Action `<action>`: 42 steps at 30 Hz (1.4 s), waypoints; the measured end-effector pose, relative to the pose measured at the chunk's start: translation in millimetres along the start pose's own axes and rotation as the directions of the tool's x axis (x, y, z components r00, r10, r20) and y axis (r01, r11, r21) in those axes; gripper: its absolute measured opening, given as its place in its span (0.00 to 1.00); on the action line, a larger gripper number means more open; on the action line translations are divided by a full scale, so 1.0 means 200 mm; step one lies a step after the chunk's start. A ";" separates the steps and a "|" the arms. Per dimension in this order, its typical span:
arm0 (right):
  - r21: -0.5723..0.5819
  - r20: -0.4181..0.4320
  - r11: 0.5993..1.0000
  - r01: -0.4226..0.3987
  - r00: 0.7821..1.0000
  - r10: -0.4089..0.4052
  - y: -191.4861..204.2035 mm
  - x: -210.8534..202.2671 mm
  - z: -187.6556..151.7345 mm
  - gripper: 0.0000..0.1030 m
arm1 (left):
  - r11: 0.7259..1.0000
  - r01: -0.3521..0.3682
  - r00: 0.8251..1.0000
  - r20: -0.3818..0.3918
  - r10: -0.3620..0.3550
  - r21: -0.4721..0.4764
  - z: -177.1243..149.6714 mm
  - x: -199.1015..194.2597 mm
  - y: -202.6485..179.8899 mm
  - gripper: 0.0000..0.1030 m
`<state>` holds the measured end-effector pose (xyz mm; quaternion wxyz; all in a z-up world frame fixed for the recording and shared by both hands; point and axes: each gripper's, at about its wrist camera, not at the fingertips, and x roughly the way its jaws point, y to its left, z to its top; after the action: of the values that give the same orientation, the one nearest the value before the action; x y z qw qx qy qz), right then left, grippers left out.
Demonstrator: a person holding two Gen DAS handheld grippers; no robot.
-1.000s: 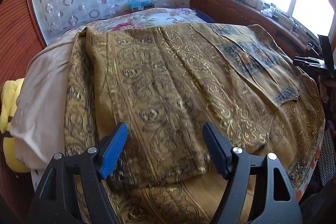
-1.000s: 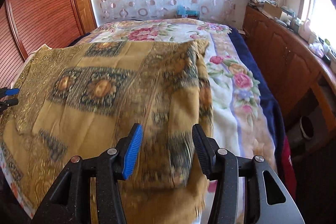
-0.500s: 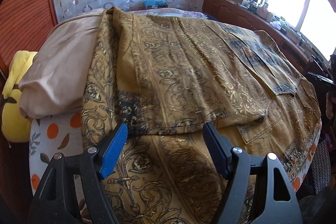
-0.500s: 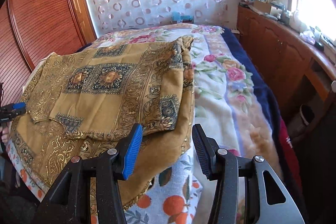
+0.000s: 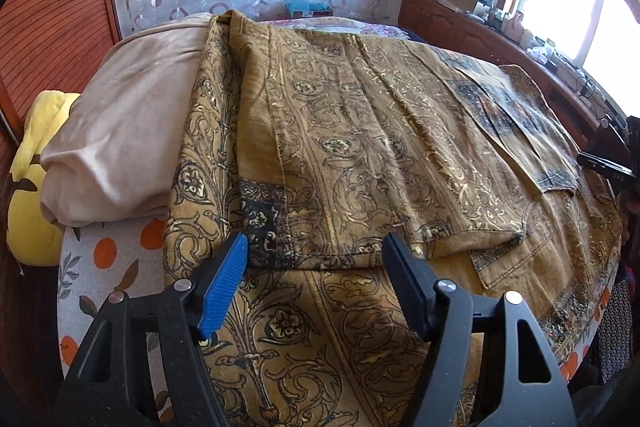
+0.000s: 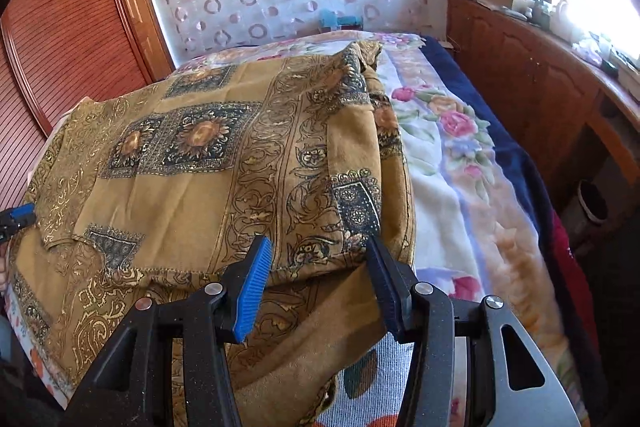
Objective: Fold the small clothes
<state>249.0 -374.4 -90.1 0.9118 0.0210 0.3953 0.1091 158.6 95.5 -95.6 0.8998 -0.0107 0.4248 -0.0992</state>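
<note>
We see that the big change is in the golden patterned garment [image 5: 360, 155]: a moment ago its upper layer hung between our grippers and covered the near part, and now this layer lies folded back over the lower one on the bed [image 6: 460, 163], with its hem just in front of both grippers. We judge that one fold is laid and that the cloth is released; smoothing or a second fold probably comes next. The garment lies across the near end of the bed, over a sheet with orange fruits [image 5: 120, 251]. Beside it on the left rests a beige pillow [image 5: 120, 131], touching the garment's edge, and this could disturb a fold toward that side; a yellow soft toy [image 5: 32, 211] sits further left. The wooden cabinet [image 6: 532, 91] under the window stands well apart. Our left gripper [image 5: 316, 279] has just been closing a little, with nothing between its pads, and stands wide. Our right gripper [image 6: 316, 275] is half open and empty, above the hem.
</note>
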 end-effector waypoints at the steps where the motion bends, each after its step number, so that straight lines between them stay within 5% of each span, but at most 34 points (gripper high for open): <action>1: -0.001 0.002 1.000 0.002 1.000 -0.002 0.01 0.00 -0.01 0.50 | 1.000 -0.007 1.000 0.001 0.007 0.000 0.00 0.00 0.01 0.69; 11: -0.022 0.010 1.000 0.009 1.000 -0.009 0.02 0.00 -0.02 0.50 | 1.000 -0.025 1.000 -0.016 0.025 -0.004 0.06 0.04 0.03 0.68; 16: -0.040 0.004 0.999 0.029 1.000 -0.029 0.03 0.01 -0.02 0.50 | 1.000 -0.027 1.000 -0.012 0.027 0.002 0.07 0.05 0.04 0.60; 19: -0.074 0.005 0.994 0.076 0.997 -0.076 0.05 0.01 -0.02 0.36 | 0.999 -0.033 0.999 -0.010 0.033 0.007 0.07 0.05 0.04 0.57; 23: -0.111 0.010 0.991 0.080 0.997 -0.080 0.06 0.01 -0.02 0.11 | 0.999 -0.053 0.999 -0.006 0.053 0.014 0.07 0.04 0.03 0.33; 28: -0.131 0.061 0.987 0.091 0.995 -0.084 0.10 -0.04 0.00 0.04 | 0.999 -0.031 0.999 0.016 0.030 0.010 0.07 -0.01 0.04 0.07; 42: -0.226 0.127 0.968 0.106 0.989 -0.079 0.22 -0.18 0.05 0.04 | 0.998 -0.028 0.994 0.105 0.022 0.062 0.13 -0.20 0.01 0.03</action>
<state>224.3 -337.6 -53.0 0.9336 -0.0977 0.3265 0.1104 154.8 102.1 -49.0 0.9218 0.0179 0.3740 -0.1005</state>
